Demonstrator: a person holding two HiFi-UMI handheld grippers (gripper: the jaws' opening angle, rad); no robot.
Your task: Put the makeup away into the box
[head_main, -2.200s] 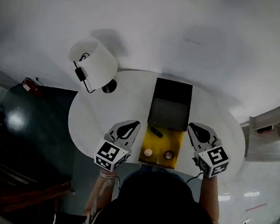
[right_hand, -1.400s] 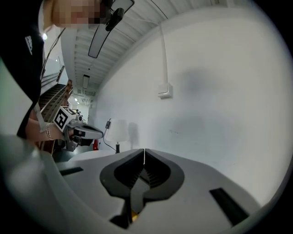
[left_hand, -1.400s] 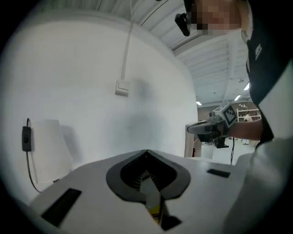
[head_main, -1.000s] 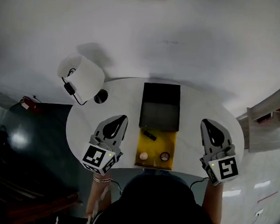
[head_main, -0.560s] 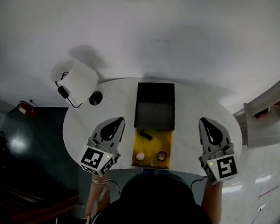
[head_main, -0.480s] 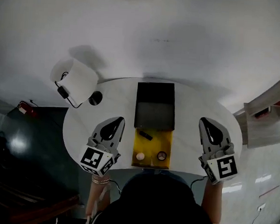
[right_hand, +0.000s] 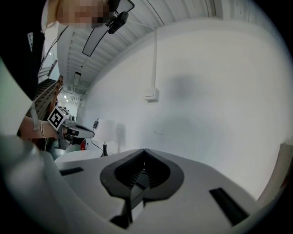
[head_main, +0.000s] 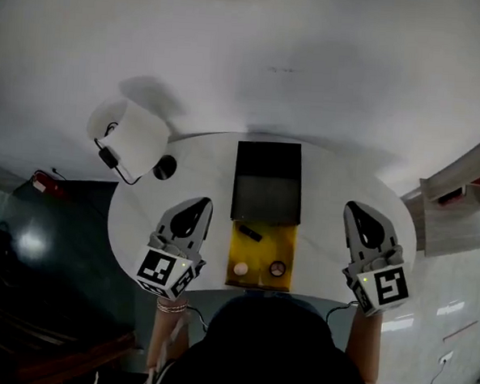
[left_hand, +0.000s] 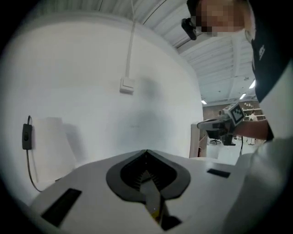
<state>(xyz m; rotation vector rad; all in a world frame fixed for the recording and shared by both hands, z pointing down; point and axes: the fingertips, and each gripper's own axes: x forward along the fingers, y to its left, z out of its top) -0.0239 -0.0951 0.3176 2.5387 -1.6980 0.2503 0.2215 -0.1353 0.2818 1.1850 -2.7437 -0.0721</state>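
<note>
1. Both hands are low and nearly level over the round counter. The left tongs and right tongs are each pinched together, gripping nothing.
2. Between them the makeup lies on a yellow tray, with the black box touching it at 12 o'clock.
3. There's bare counter on both flanks, and a lamp crowds the 10 o'clock edge.

Both grippers have backed off the yellow pad. Two seconds back their jaw tips sat just beside its side edges. Now we see the left gripper out toward 9 o'clock and the right gripper out toward 3 o'clock, each well apart from it. Our head camera has shifted too: the black box reads square instead of skewed and has slid toward 9 o'clock in frame, and the lamp has dropped toward 8 o'clock.
</note>
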